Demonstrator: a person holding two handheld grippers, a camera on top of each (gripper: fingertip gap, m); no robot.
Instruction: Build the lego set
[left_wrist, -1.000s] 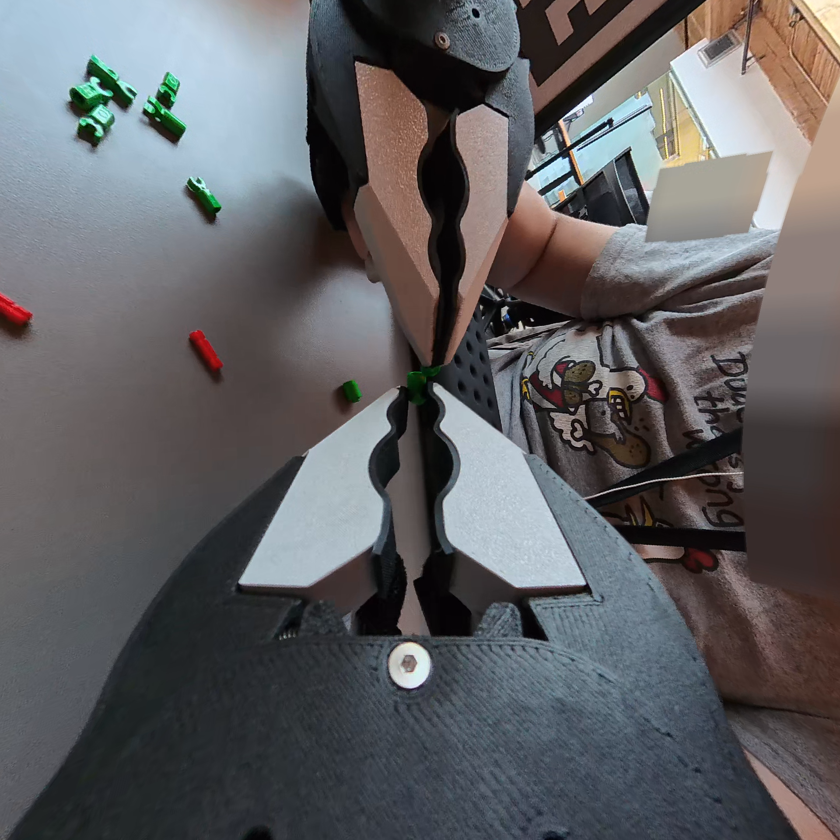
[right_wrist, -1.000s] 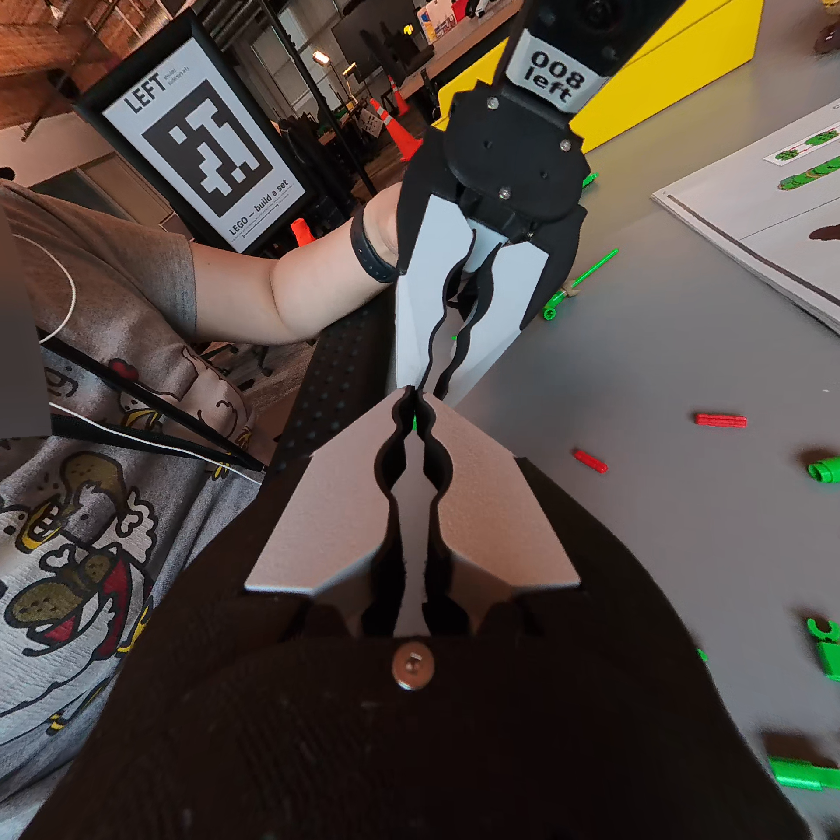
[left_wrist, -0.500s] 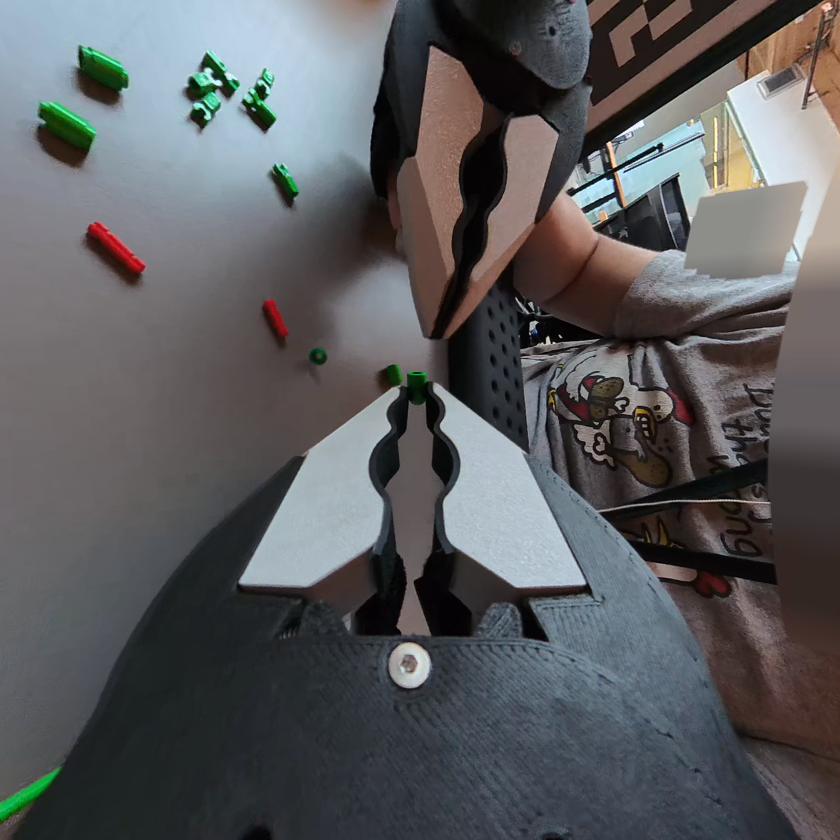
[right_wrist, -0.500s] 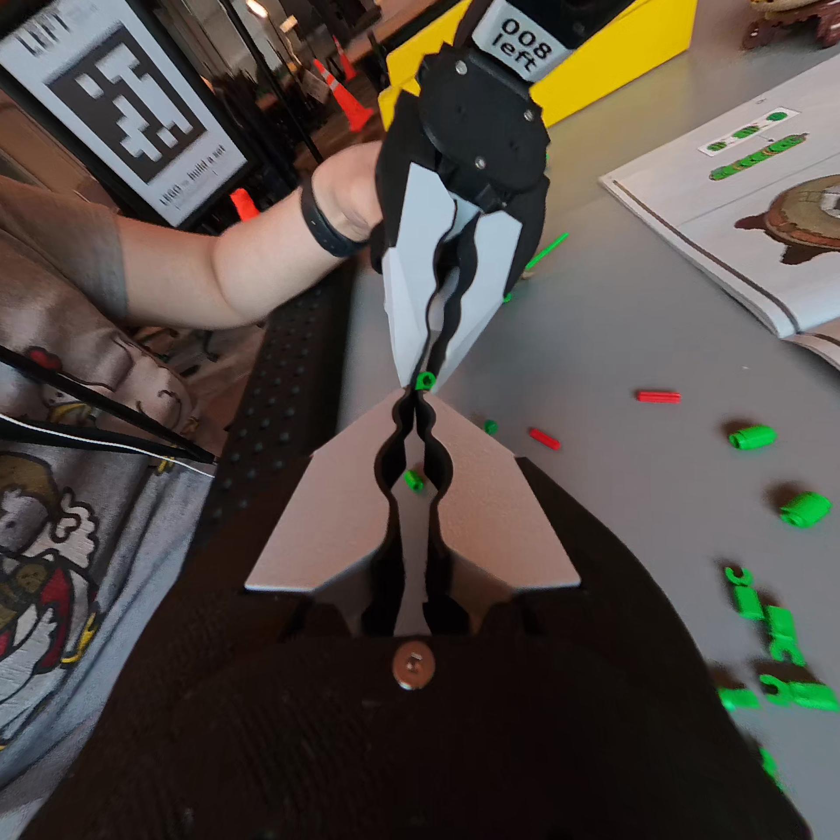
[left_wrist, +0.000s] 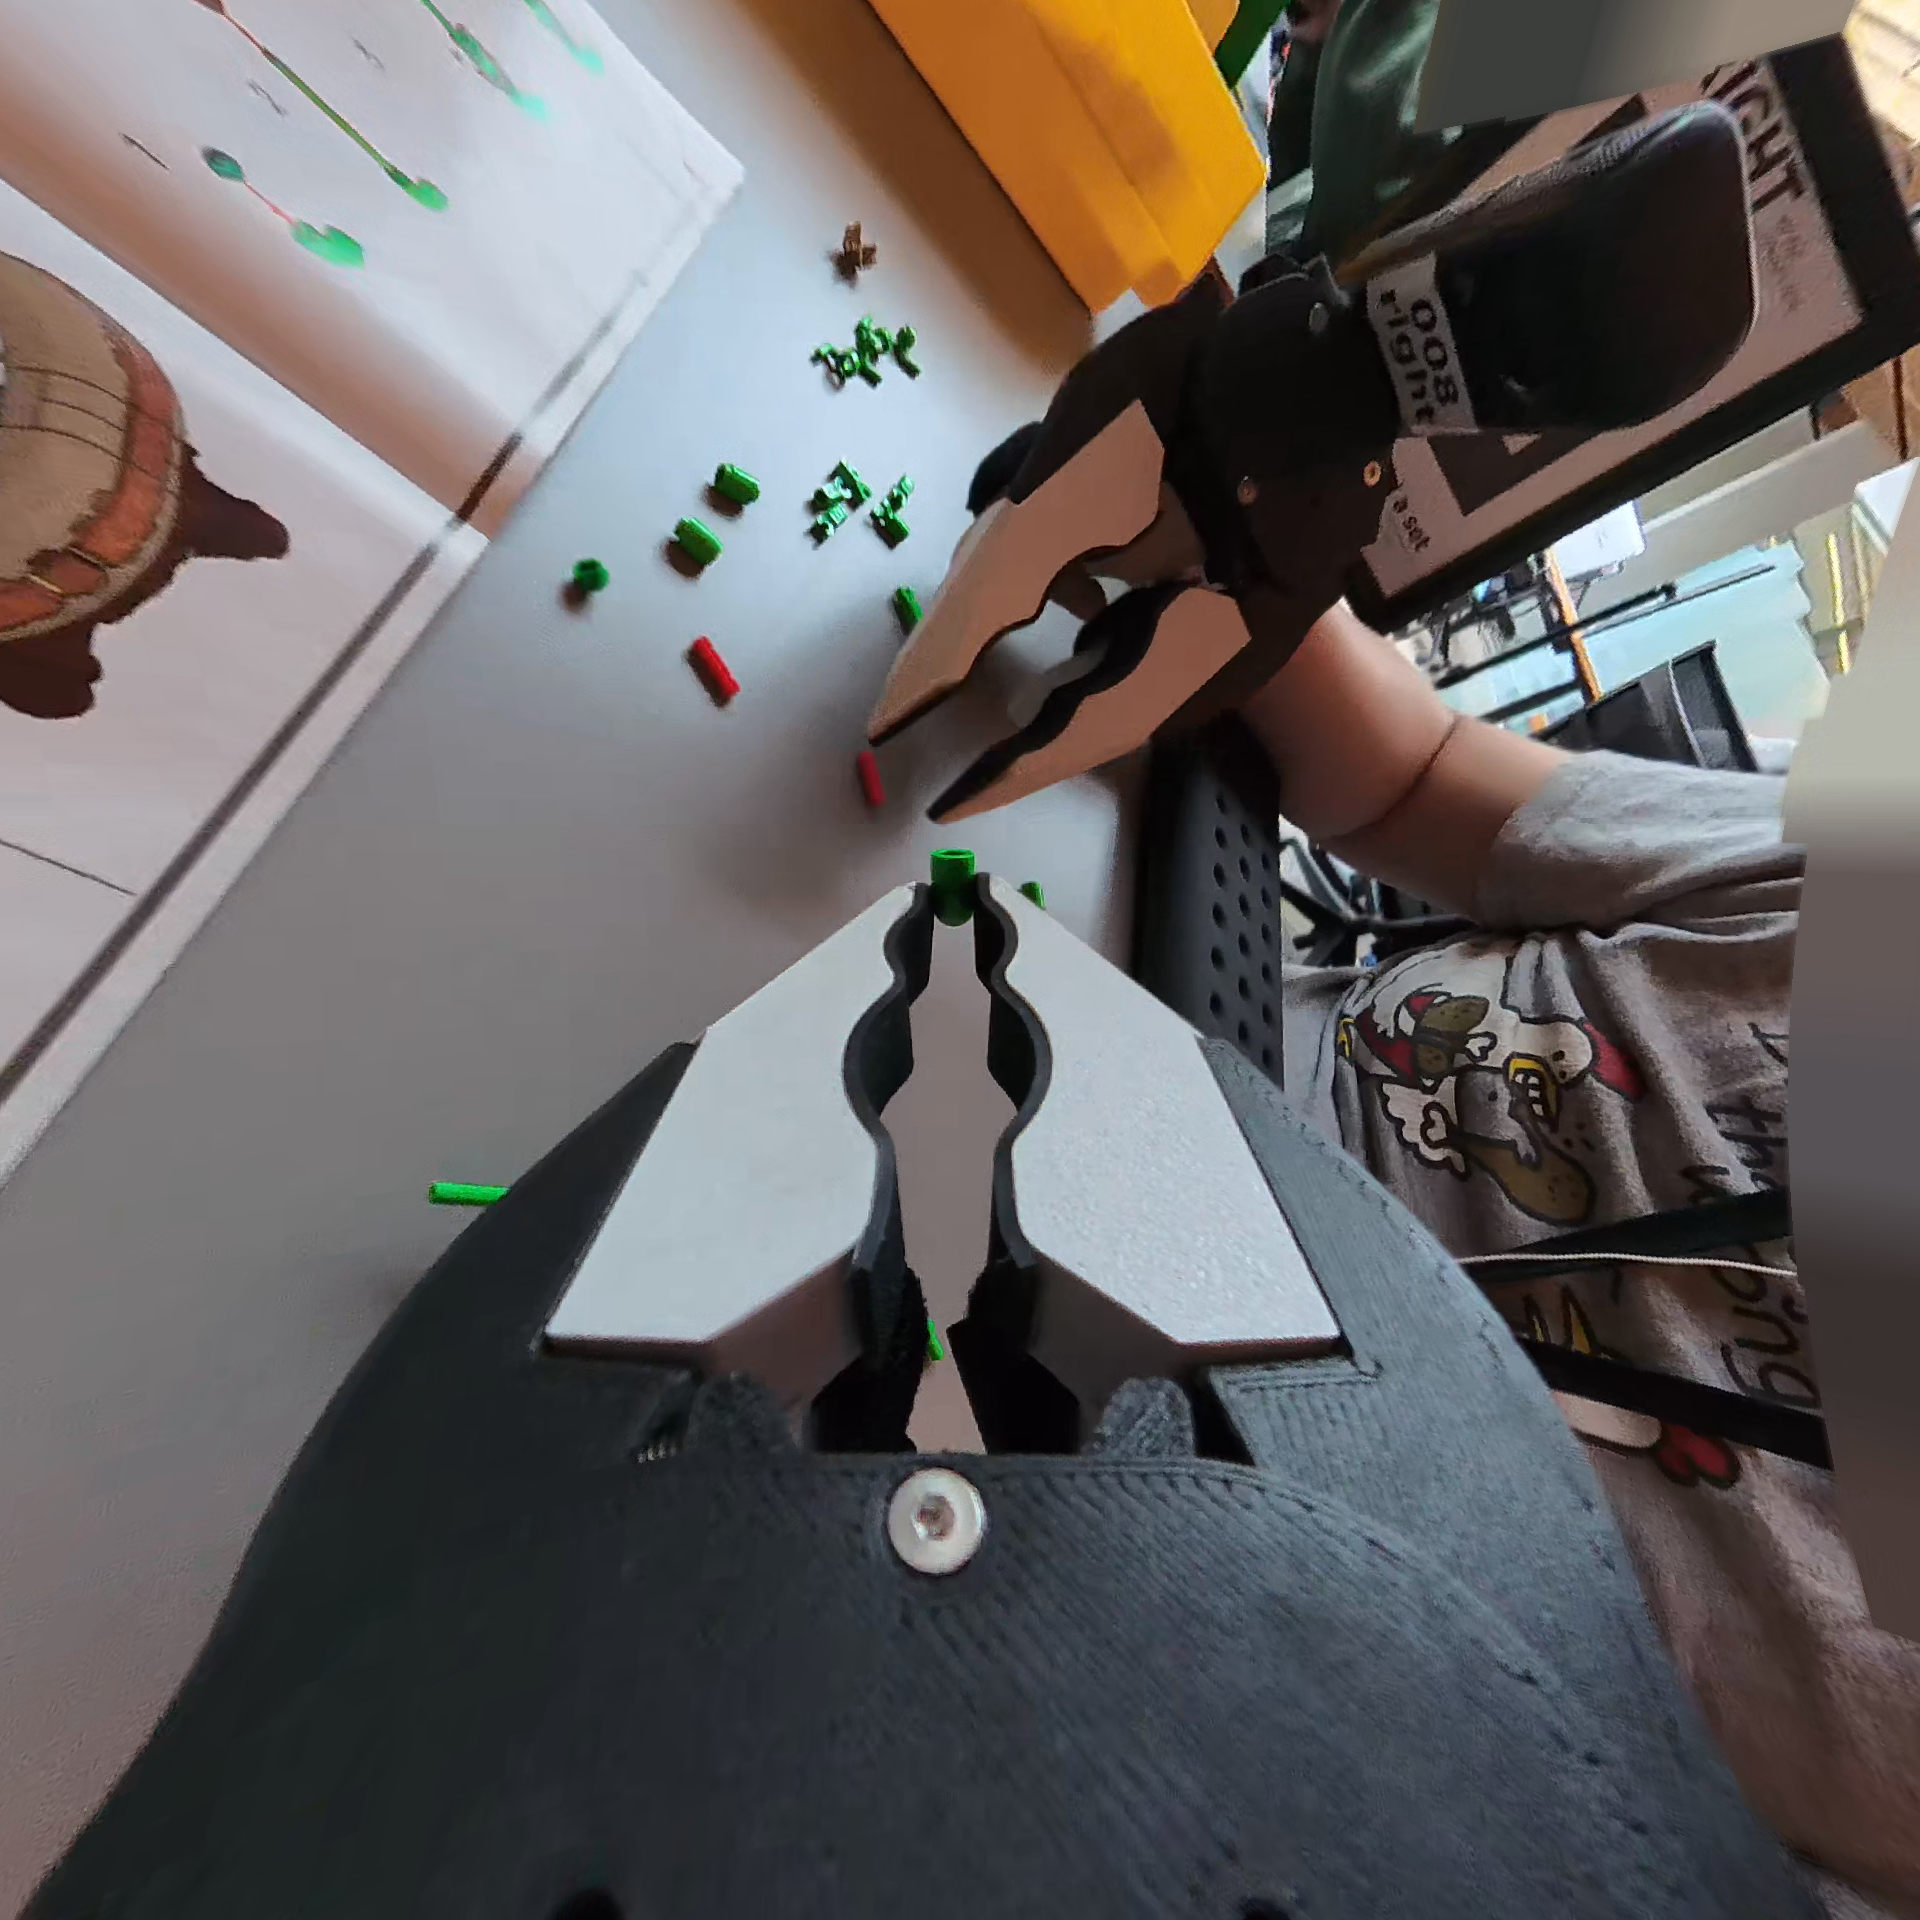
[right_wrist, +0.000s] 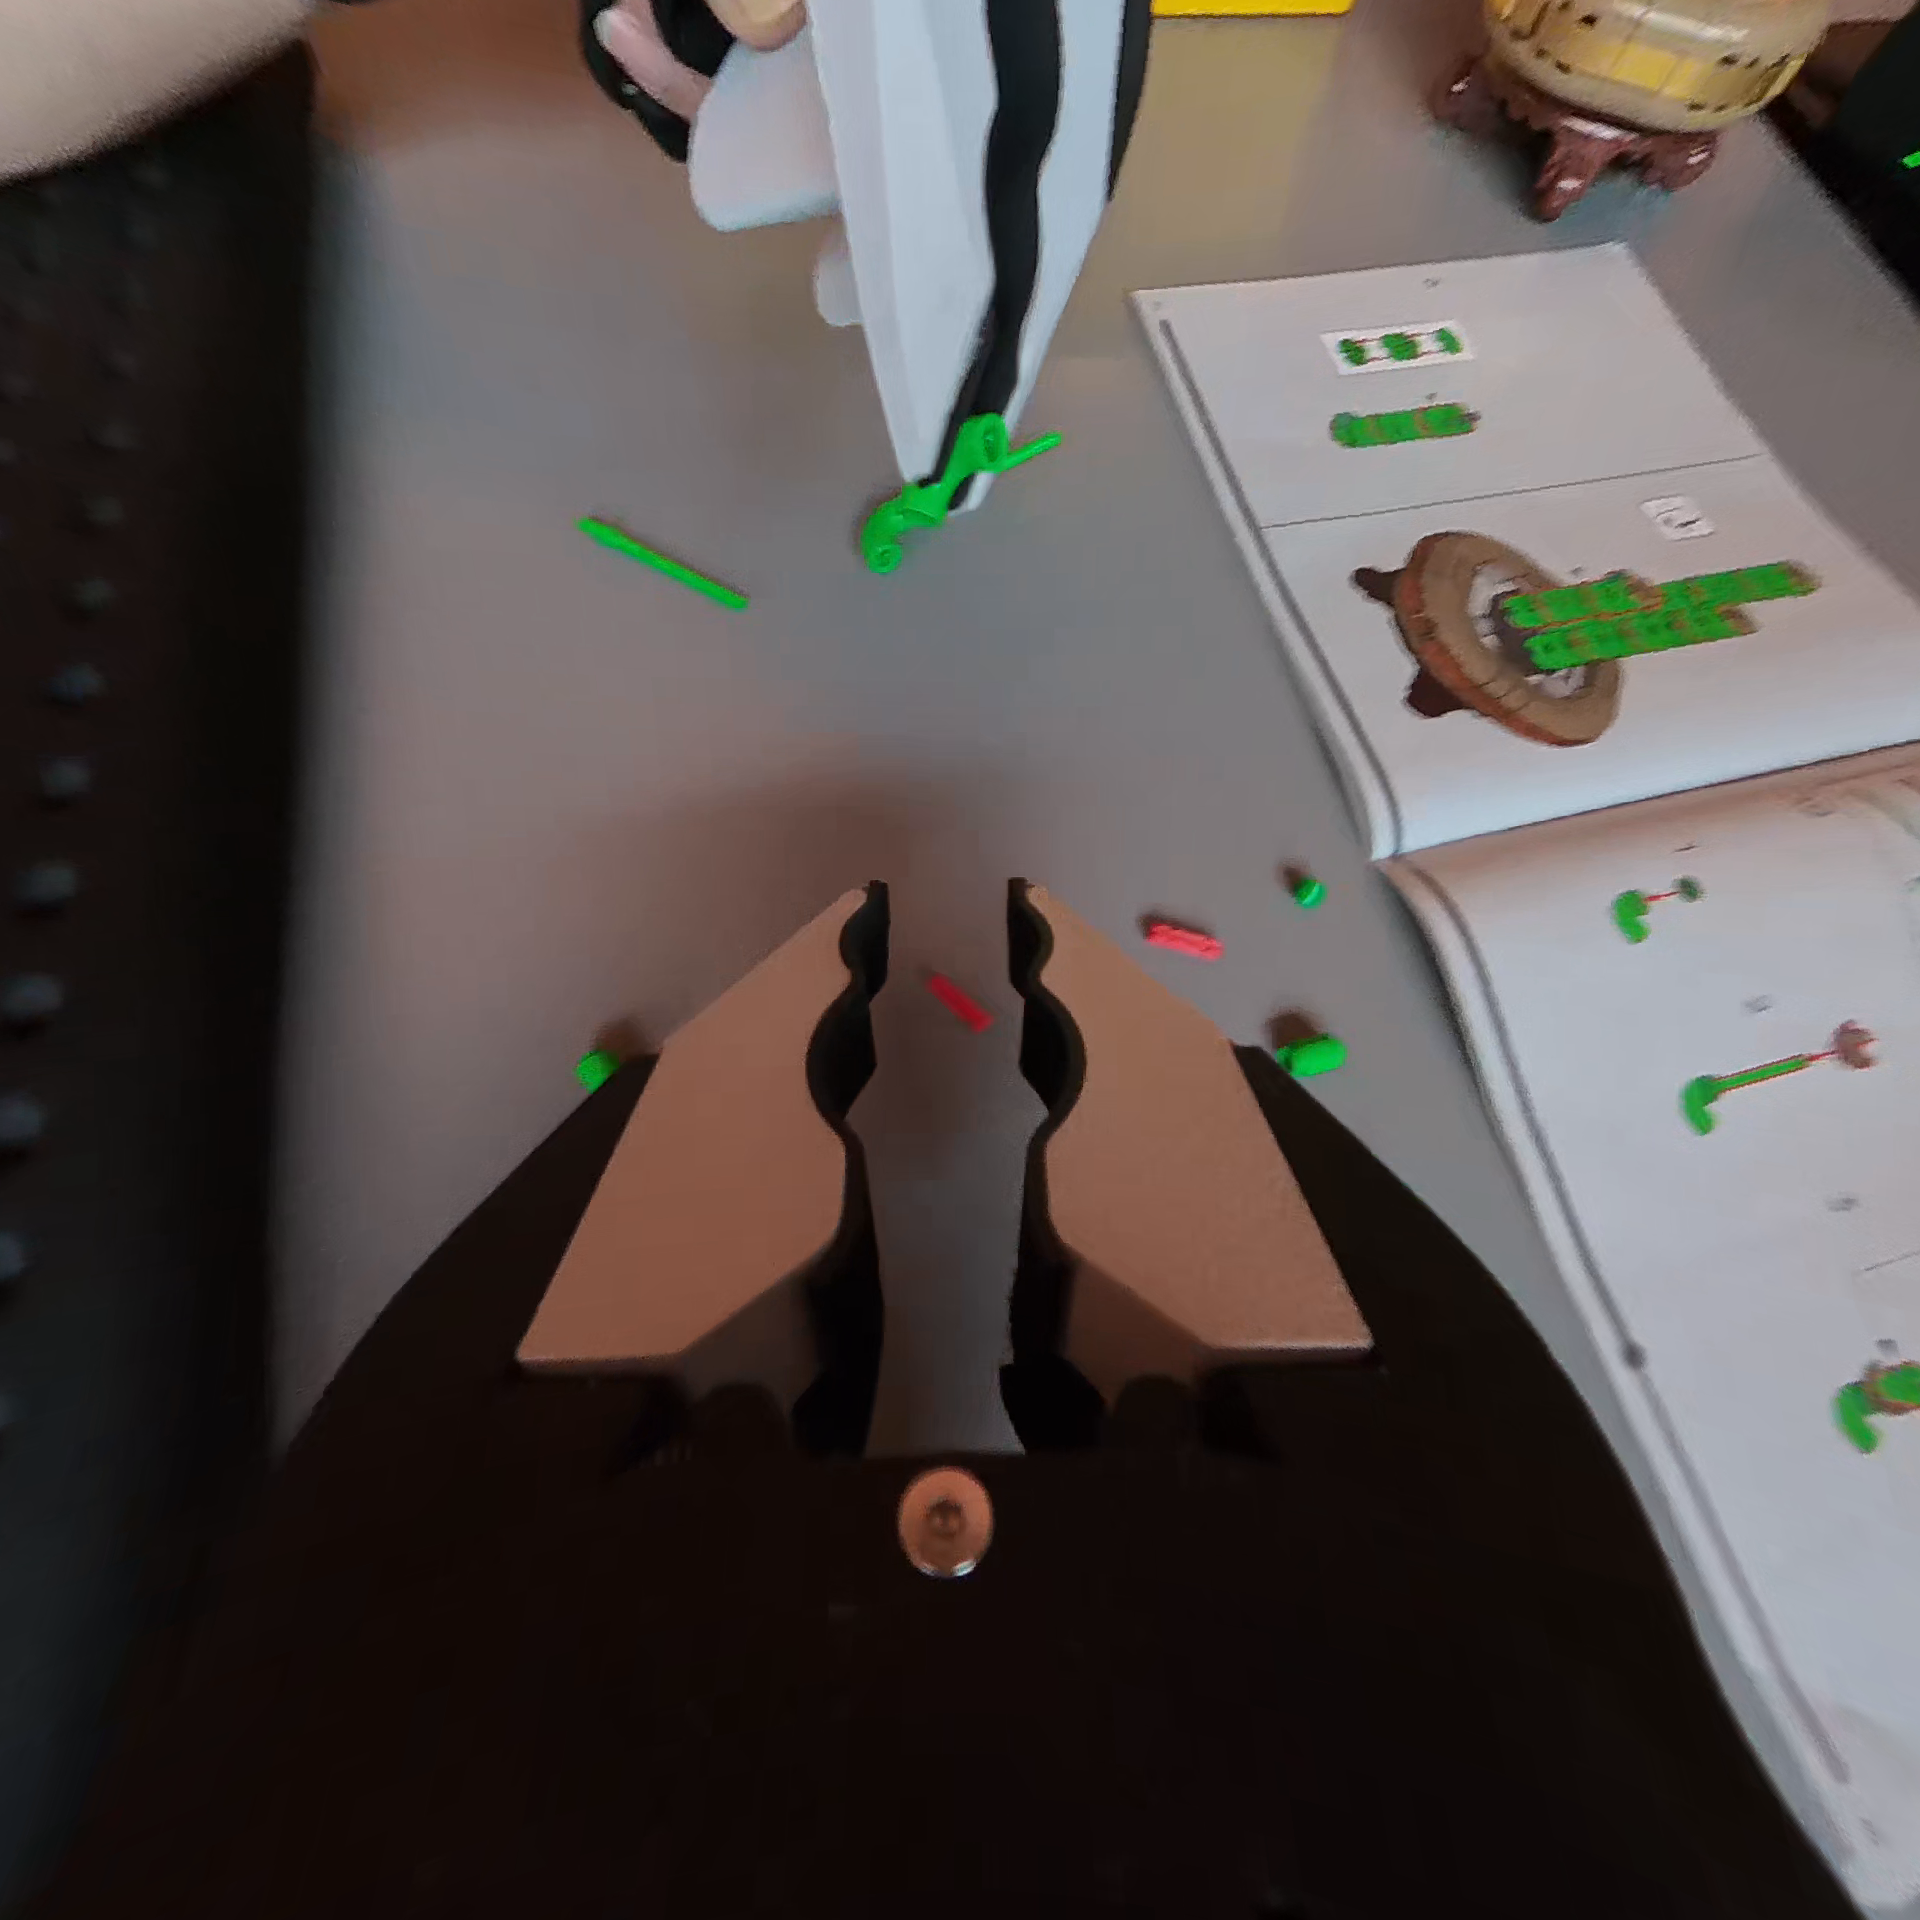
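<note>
Green lego piece (left_wrist: 951, 883) pinched at left hand-held gripper (left_wrist: 951, 902) tips, red pin (right_wrist: 958, 1002) between parted right hand-held gripper (right_wrist: 943, 891) fingers

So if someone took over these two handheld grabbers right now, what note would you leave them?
Left gripper: jaws shut on a small green piece.
Right gripper: jaws open, empty, poised over a red pin on the table.
Other green pieces lie loose; the instruction booklet lies open.
Done: one piece picked up.
Left: probably grab the pin, join it to the green piece, keep building.
</note>
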